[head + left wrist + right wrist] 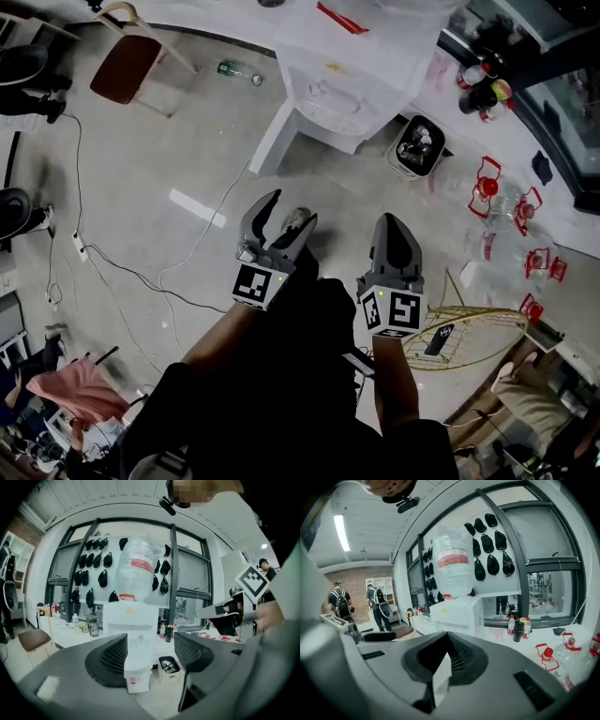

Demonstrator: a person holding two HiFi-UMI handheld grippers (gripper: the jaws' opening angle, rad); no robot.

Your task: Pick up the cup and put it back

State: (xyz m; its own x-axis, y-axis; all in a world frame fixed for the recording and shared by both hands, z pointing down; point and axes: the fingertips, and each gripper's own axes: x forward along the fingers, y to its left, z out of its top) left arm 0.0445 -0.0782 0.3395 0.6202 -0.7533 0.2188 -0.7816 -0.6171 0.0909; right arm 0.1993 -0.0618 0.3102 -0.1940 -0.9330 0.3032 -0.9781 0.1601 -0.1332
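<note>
Before the water dispenser [131,620], the left gripper [289,211] is hovering with jaws spread and empty; the right gripper [390,225] is hovering beside it, jaws pressed together.

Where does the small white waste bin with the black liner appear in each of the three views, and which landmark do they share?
Head view: the waste bin is upper right of centre, on the floor right of the water dispenser.
Left gripper view: low centre, right of the water dispenser.
Right gripper view: not in it.
Shared landmark: the water dispenser, visible in all three.
</note>
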